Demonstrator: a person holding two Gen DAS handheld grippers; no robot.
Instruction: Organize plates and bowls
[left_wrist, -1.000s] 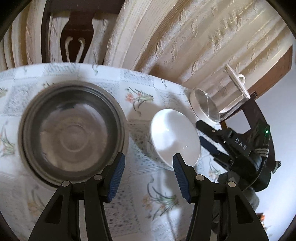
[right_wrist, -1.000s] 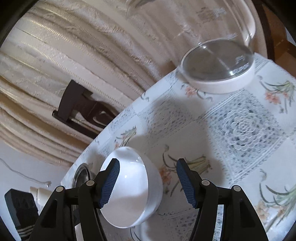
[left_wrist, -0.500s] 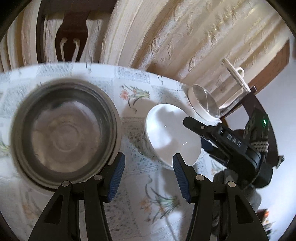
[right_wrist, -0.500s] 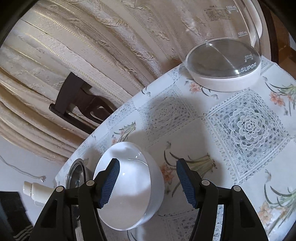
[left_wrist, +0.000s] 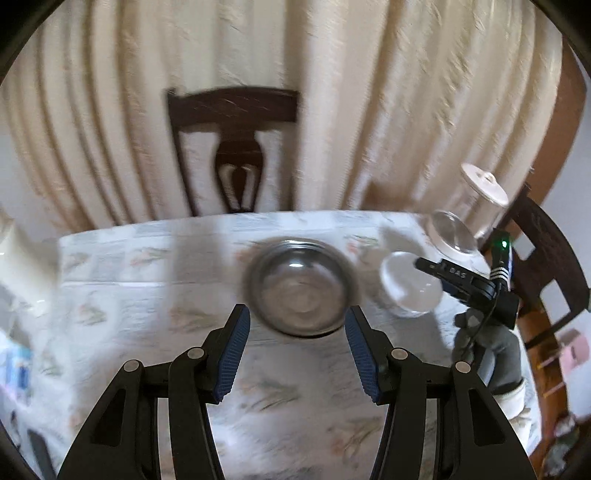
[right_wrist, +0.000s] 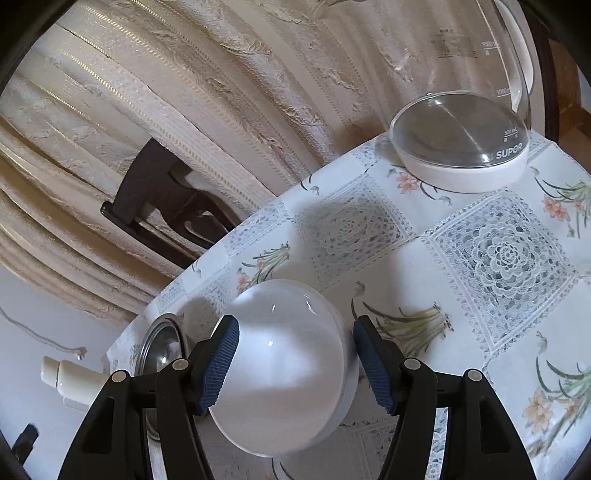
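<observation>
1. The right gripper (right_wrist: 293, 360) is straddling the white bowl (right_wrist: 284, 365), one finger inside the rim and one outside, the jaws spread and not yet pinching, apparently readying a rim grasp.
2. The white bowl is sitting on the table (right_wrist: 424, 280) just beside the metal bowl (left_wrist: 301, 286), near the far edge by the curtain (left_wrist: 332, 92).
3. The left gripper (left_wrist: 297, 349) is hanging wide and empty above the table, aiming at the metal bowl, likely leaving room for stacking.
4. A glass kettle (right_wrist: 461, 136) is standing by the far right edge, clear of both bowls.
</observation>
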